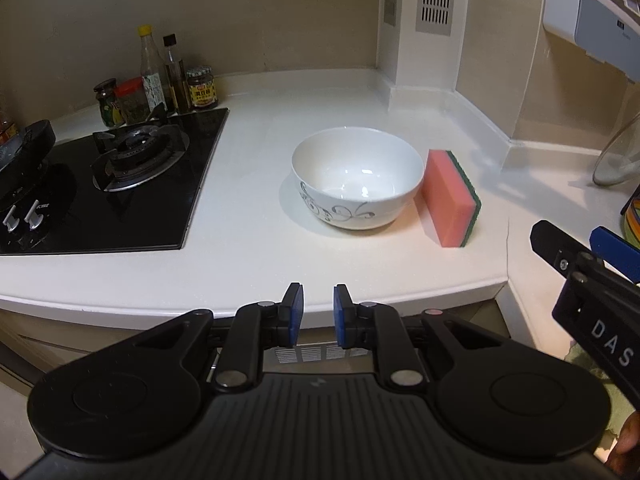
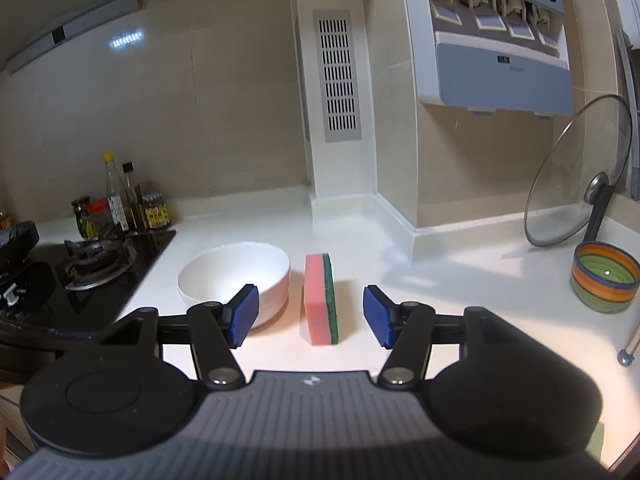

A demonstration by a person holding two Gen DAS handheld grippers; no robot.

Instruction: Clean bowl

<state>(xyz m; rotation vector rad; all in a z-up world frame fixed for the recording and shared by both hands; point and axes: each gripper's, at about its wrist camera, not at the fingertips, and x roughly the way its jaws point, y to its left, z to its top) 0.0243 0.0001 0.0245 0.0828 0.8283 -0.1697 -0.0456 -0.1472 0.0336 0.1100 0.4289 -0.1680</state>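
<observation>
- I see the white bowl (image 1: 357,178) sitting upright on the white counter (image 1: 248,264). It has a grey swirl pattern on its side and it looks empty inside.
- A pink and green sponge (image 1: 450,198) stands on its long edge just beside the bowl, on the bowl's right. I cannot tell if the two touch.
- My left gripper (image 1: 319,316) hangs in front of the counter's edge, short of the bowl. Its blue pads (image 1: 297,316) are a little apart and there is nothing between them.
- My right gripper (image 2: 311,314) is over the counter, close to the sponge. Its jaws are wide apart. The sponge lines up with the gap between them, but the pads do not touch it.
- A black stove (image 1: 120,184) is on the left, with bottles and jars (image 1: 160,80) behind it.
- On the right, a glass lid (image 2: 576,172) leans in a stand, and a stripy bowl (image 2: 605,276) sits near it.
</observation>
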